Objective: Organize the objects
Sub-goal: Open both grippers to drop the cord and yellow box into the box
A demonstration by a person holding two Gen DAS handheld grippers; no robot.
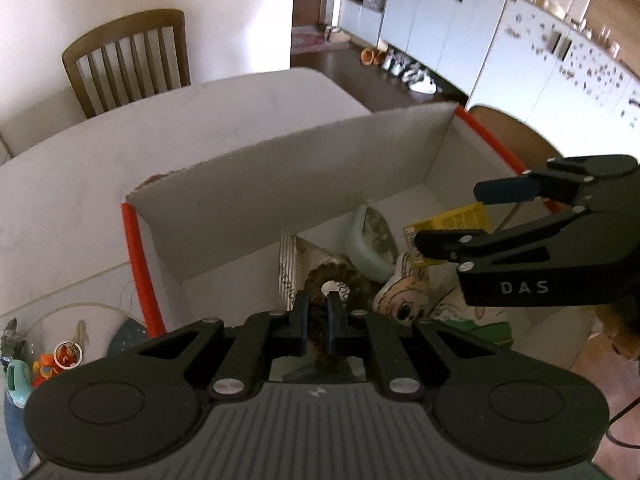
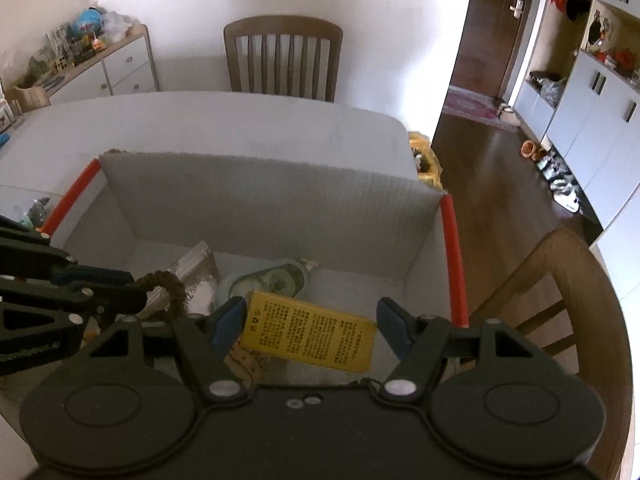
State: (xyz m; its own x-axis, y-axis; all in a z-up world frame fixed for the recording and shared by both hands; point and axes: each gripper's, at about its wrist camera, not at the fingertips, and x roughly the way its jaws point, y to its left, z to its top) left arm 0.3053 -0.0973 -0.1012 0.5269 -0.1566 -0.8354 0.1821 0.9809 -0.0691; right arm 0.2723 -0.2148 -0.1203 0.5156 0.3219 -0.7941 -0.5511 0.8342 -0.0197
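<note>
White-walled dining room with wooden chair [image 2: 282, 56] beyond white table [image 1: 160, 140] and white cabinets [image 1: 440, 20] along the far side. On the table, open white cardboard box [image 1: 280, 152] with red-taped corner edges, flaps up.

Inside the box, toward its near side: silvery striped packet [image 1: 288, 268] leaning on edge, pale green rounded gadget [image 1: 366, 244] just beside it, cartoon-printed pouch [image 1: 404, 296] nearer the camera, with something green under it, not clear enough to name. Far half of the box floor bare.

Over those contents, within the box walls: left gripper [image 1: 318, 308], narrowed almost to nothing, pinching brown scrunchie [image 1: 332, 276]; ring of the scrunchie poking out past the fingertips, rest of it trailing back between the fingers.

To its right, right gripper [image 2: 310, 320], about half wide, clamping yellow packet [image 2: 308, 334] by its two short ends; printed side up, packet slightly tilted, hanging above the pouch and the green gadget, clear of the box floor.

Outside the box, left of its red edge: small toys on the table, among them orange figure [image 1: 60, 360].
</note>
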